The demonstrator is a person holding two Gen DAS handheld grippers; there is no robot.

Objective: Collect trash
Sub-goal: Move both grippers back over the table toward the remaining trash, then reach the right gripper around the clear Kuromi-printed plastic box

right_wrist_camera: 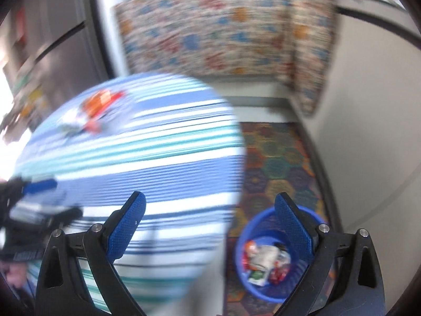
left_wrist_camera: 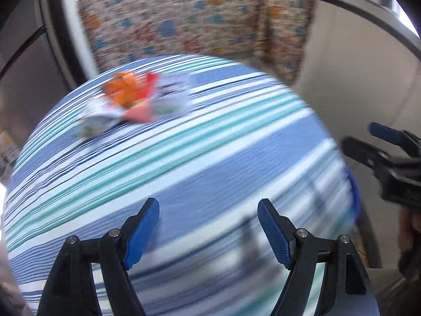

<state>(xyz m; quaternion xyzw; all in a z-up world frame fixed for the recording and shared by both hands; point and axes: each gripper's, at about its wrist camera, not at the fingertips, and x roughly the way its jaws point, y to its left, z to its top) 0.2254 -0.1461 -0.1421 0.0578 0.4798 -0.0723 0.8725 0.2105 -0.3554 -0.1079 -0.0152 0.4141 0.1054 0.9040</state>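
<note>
- Fingers of the left gripper (left_wrist_camera: 208,208): spread wide, nothing between them, poised above the near part of the striped tabletop (left_wrist_camera: 210,158).
- Fingers of the right gripper (right_wrist_camera: 210,205): likewise spread wide and holding nothing; the left finger sits over the tabletop's edge, the right finger over the blue bin (right_wrist_camera: 244,263) on the floor.
- Cross-check: the right gripper appears at the right border of the left wrist view, off the tabletop's edge; the left gripper appears at the left border of the right wrist view, over the cloth.
- Trash on the tabletop: a loose cluster of wrappers (left_wrist_camera: 136,102), orange, red and white, lies on the far-left part of the cloth, well apart from both sets of fingers. Motion blur prevents a count of pieces.
- Trash in the bin: several crumpled wrappers (right_wrist_camera: 265,262), red, white and green, lie at the bottom.
- Surroundings: the bin stands on a multicoloured hexagon-patterned rug (right_wrist_camera: 279,163) just beside the tabletop; a patterned cloth (left_wrist_camera: 184,18) hangs beyond.
</note>
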